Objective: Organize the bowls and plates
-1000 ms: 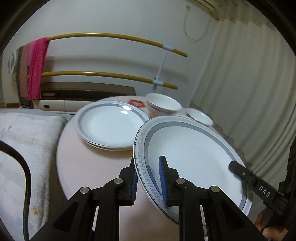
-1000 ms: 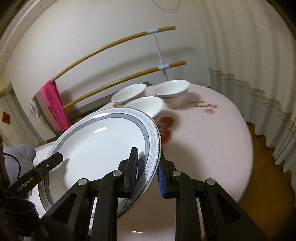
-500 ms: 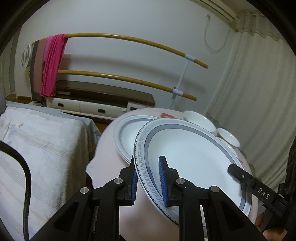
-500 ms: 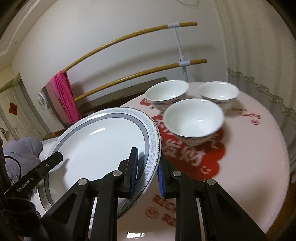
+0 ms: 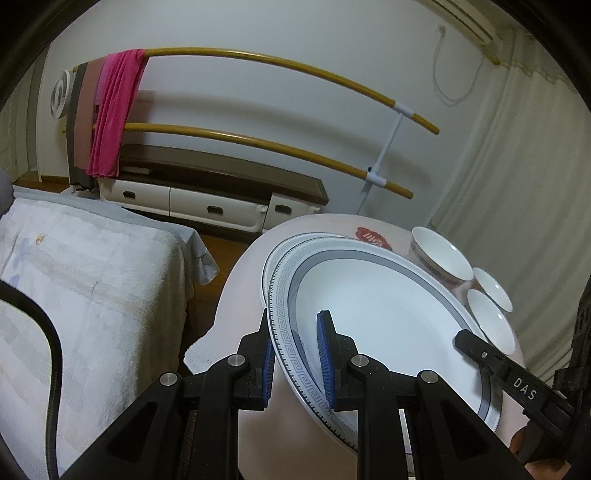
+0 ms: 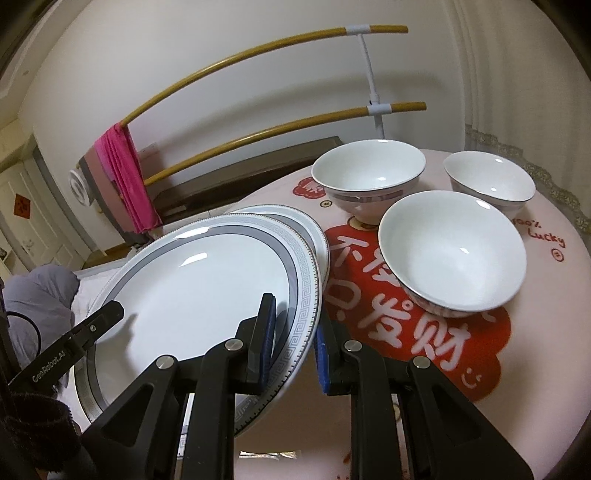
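I hold the plate (image 5: pixel 388 332) clamped at opposite rims by left fingers (image 5: pixel 295 365) and right fingers (image 6: pixel 291 343), above the stack (image 6: pixel 314 236) at 12 o'clock; lower level, release both together.

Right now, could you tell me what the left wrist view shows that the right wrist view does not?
Only the left wrist view shows the white drawer cabinet, the bed cover and the wall air conditioner. Only the right wrist view shows the red lettering on the tablecloth and a door. Both show the held plate, clamped at opposite rims by the left gripper and right gripper, plus three bowls and the stacked plates.
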Demonstrator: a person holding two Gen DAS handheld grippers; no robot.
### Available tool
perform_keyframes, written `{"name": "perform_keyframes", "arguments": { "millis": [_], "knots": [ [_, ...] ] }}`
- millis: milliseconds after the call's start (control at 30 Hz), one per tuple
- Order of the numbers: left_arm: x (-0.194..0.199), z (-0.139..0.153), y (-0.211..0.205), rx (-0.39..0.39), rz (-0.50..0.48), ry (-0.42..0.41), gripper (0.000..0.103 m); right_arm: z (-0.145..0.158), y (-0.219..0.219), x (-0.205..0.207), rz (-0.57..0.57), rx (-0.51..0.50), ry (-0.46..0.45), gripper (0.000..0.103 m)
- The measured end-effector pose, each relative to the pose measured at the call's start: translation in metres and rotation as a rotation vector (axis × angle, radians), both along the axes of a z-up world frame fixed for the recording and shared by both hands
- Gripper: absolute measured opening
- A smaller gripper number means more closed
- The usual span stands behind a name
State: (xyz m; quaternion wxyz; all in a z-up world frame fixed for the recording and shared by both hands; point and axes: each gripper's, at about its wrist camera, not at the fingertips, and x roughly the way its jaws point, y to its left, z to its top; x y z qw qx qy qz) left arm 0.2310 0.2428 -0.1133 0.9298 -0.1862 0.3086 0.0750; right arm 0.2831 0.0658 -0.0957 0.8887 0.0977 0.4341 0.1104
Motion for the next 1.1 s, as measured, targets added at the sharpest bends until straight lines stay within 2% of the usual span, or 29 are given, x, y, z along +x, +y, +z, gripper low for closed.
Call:
{"name": "perform_keyframes", "arguments": {
  "millis": [367,933,1100],
  "knots": [
    [0.056,-0.021,0.012,-0.001,-0.015,0.035,0.017,-0.019,0.001,0.022,-0.033,-0.019,0.032,0.020],
    [0.087,-0.036,0.015,-0.002,0.009,0.048,0.017,-0.029,0.009,0.032,-0.067,-0.056,0.045,0.022],
    [0.089,-0.038,0.016,-0.009,0.020,0.047,0.017,-0.032,0.012,0.034,-0.065,-0.075,0.028,0.026]
  ]
}}
